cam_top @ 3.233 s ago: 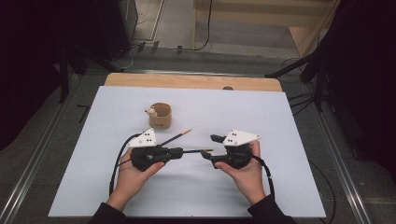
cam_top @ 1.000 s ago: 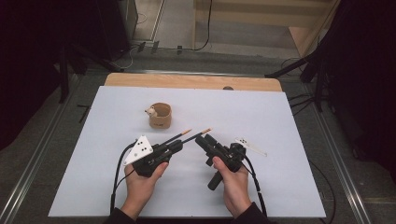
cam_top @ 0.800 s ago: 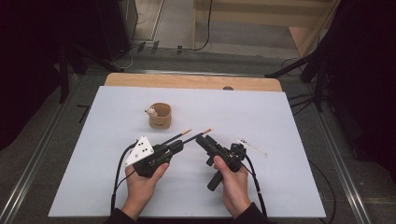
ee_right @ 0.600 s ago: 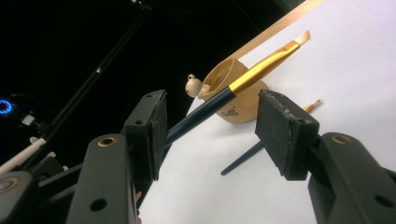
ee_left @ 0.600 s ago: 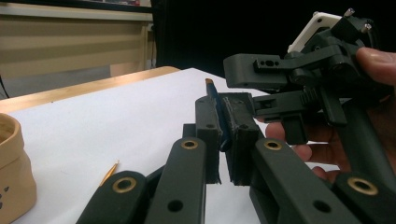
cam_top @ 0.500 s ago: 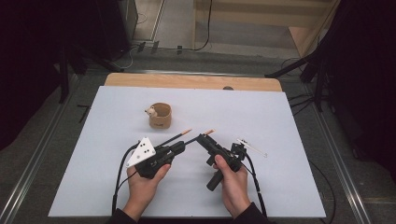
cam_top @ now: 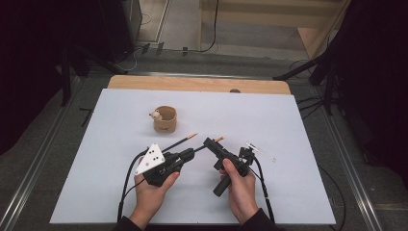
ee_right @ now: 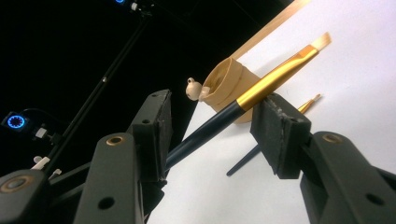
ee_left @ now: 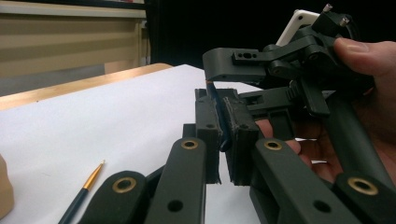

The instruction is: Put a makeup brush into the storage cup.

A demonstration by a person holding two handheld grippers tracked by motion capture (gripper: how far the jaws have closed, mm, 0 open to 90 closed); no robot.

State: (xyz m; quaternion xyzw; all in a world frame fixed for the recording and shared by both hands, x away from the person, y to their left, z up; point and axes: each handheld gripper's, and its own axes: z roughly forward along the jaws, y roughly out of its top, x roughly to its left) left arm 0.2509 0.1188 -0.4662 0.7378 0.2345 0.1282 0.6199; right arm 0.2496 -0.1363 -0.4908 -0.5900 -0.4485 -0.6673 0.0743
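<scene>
In the high view my left gripper [cam_top: 191, 153] points right and is shut on the dark handle of a paint brush [cam_top: 219, 139]. The left gripper view shows its pads [ee_left: 206, 116] pinching that thin handle. My right gripper [cam_top: 208, 142] is rolled on its side and stands open, one jaw on each side of the same brush. In the right gripper view the brush [ee_right: 275, 77], with gold ferrule and flat bristles, crosses the gap between the open jaws of my right gripper [ee_right: 214, 105]. A second brush [cam_top: 180, 141] lies on the mat beside them.
A tan cup [cam_top: 165, 120] with a small figure [cam_top: 155, 115] on its rim stands behind the grippers. The white mat [cam_top: 288, 125] covers the table, and a wooden edge [cam_top: 192, 84] shows at the far side. Cables trail back from both grippers.
The right gripper has rolled onto its side and moved left, bringing its open jaws around the brush held by the left gripper. The left gripper has turned slightly.
</scene>
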